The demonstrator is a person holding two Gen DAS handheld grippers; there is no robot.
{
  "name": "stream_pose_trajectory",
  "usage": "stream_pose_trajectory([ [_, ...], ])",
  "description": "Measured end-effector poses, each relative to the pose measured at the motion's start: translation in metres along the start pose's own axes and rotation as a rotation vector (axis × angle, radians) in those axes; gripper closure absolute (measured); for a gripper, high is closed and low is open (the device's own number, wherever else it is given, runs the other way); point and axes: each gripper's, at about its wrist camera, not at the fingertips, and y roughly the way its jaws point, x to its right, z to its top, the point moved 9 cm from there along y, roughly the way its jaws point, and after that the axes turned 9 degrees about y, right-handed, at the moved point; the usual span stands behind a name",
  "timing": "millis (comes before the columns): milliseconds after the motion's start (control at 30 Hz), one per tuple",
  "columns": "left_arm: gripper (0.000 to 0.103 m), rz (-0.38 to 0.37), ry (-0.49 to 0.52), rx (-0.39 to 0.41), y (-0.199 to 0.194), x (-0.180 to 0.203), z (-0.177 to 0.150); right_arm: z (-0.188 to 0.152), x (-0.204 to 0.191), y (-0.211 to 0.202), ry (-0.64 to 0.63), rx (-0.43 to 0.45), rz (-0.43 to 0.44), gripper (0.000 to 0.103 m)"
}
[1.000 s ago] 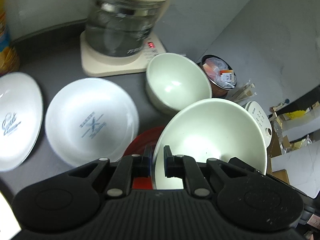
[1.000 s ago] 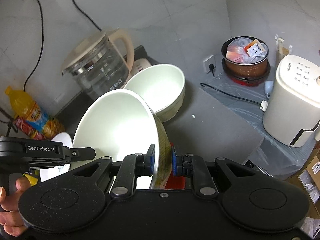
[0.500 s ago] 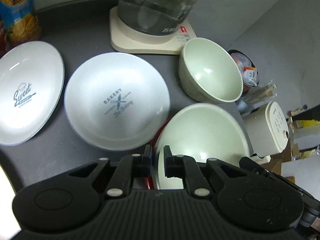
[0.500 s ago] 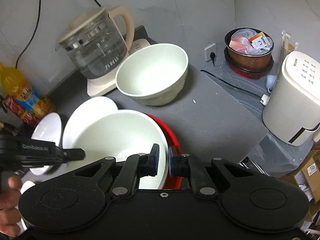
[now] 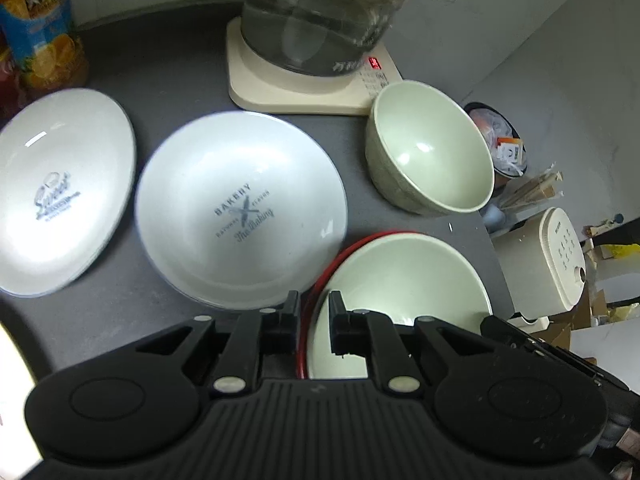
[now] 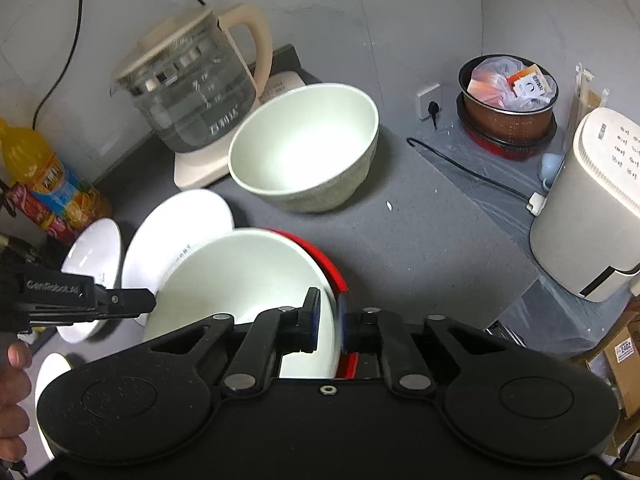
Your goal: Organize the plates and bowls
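A pale green bowl [image 5: 400,280] [image 6: 240,276] sits level inside a red dish [image 5: 340,250] [image 6: 330,266] on the dark counter. My left gripper [image 5: 314,312] straddles the bowl's near-left rim. Its jaws are opening, with a thin gap at the pads. My right gripper [image 6: 330,318] is shut on the opposite rim, and its jaws are opening too. The left gripper's tip [image 6: 148,304] shows at the bowl's left edge. A second green bowl [image 5: 432,160] [image 6: 304,144] stands behind. Two white printed plates, Bakery [image 5: 240,208] [image 6: 180,220] and Sweet [image 5: 60,192] [image 6: 92,256], lie to the left.
A glass kettle [image 5: 320,20] [image 6: 192,88] on its base stands at the back beside a juice bottle [image 5: 40,28] [image 6: 48,176]. Past the counter's right edge are a white appliance [image 6: 592,208], a brown pot of bags [image 6: 508,92] and a cable. A person's hand [image 6: 12,400] is at the lower left.
The green bowl, tilted up on edge a second ago, has come down level into the red dish with both grippers following. The left gripper's jaws now stand slightly wider.
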Motion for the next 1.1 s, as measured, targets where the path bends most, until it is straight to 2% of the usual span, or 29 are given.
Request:
stream_pose_trajectory([
  [100, 0.087, -0.015, -0.002, 0.017, -0.011, -0.001, 0.001, 0.004, -0.002, -0.007, 0.007, 0.009, 0.030, 0.089],
  [300, 0.084, -0.001, -0.026, 0.030, -0.023, -0.014, -0.003, 0.009, -0.012, -0.015, 0.010, 0.015, 0.073, 0.067],
  [367, 0.079, 0.008, -0.035, 0.030, -0.026, -0.018, -0.004, 0.010, -0.021, -0.017, -0.010, 0.014, 0.089, 0.059],
  [467, 0.072, 0.023, -0.032, 0.040, -0.031, -0.023, -0.005, 0.011, -0.036, -0.018, -0.042, 0.012, 0.116, 0.052],
  [533, 0.062, 0.038, -0.032, 0.042, -0.034, -0.027, -0.007, 0.011, -0.046, -0.017, -0.062, 0.003, 0.132, 0.046],
  [633, 0.053, 0.061, -0.043, 0.059, -0.040, -0.034, -0.009, 0.009, -0.063, -0.014, -0.099, -0.011, 0.156, 0.038],
  [767, 0.046, 0.086, -0.075, 0.068, -0.046, -0.048, -0.014, 0.007, -0.079, -0.009, -0.139, -0.024, 0.171, 0.028],
  [1100, 0.043, 0.115, -0.166, 0.110, -0.053, -0.069, -0.009, 0.024, -0.079, 0.004, -0.154, -0.034, 0.173, 0.024],
])
